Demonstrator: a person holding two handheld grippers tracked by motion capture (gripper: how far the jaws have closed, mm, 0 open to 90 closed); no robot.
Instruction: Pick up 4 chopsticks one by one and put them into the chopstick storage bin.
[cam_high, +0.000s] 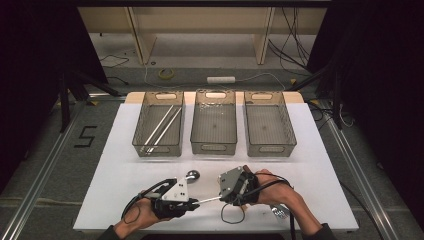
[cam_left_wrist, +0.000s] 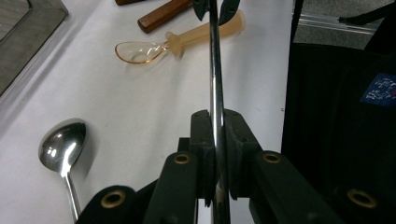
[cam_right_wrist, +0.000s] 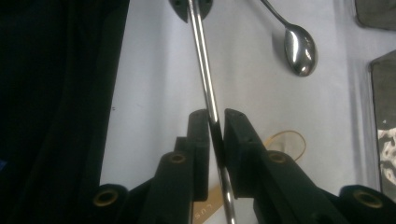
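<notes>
L gripper (cam_high: 196, 201) and R gripper (cam_high: 221, 196) both clenched on the same thin shiny metal rod (cam_high: 209, 199), one at each end, rod held just above the white table top (cam_high: 125, 165) near the front edge, betw. the two hands. L gripper view: rod (cam_left_wrist: 215, 84) runs straight up from the shut jaws, w/ a polished steel spoon (cam_left_wrist: 62, 148) lying at left and a translucent amber plastic spoon (cam_left_wrist: 177, 41) beyond. Three clear plastic bins in a row at the back; left bin (cam_high: 159, 124) holds two similar metal rods.
</notes>
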